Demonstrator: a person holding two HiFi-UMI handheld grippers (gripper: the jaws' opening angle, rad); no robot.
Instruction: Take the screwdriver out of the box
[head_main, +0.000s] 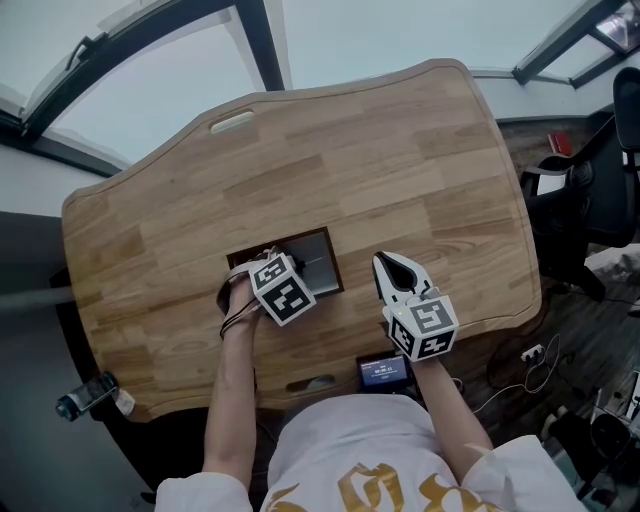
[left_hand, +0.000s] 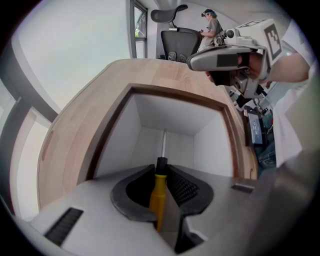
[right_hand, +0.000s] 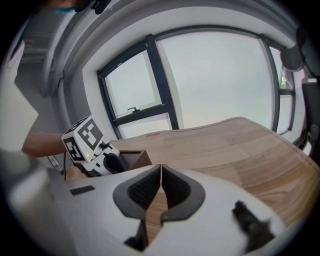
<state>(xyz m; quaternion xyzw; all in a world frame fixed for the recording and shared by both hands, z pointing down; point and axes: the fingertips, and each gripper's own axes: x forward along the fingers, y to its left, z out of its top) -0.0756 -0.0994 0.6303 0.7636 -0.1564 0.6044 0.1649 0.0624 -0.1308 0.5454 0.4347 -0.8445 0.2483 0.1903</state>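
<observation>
Though the head view hides the left gripper's jaws behind its marker cube, its own view shows them clamped on the screwdriver's yellow handle. The shaft points ahead into the box, and its tip is hard to make out. To that gripper's right, the right gripper hangs over the table, jaws together with nothing between them.

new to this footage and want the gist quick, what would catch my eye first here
The left gripper points steeply down into an open brown box with white inner walls. Its jaws are closed on the yellow handle of a screwdriver, whose shaft runs on toward the box floor. The box stands near the front edge of a wooden table. To its right in the head view, the right gripper hangs shut and empty over the tabletop.
</observation>
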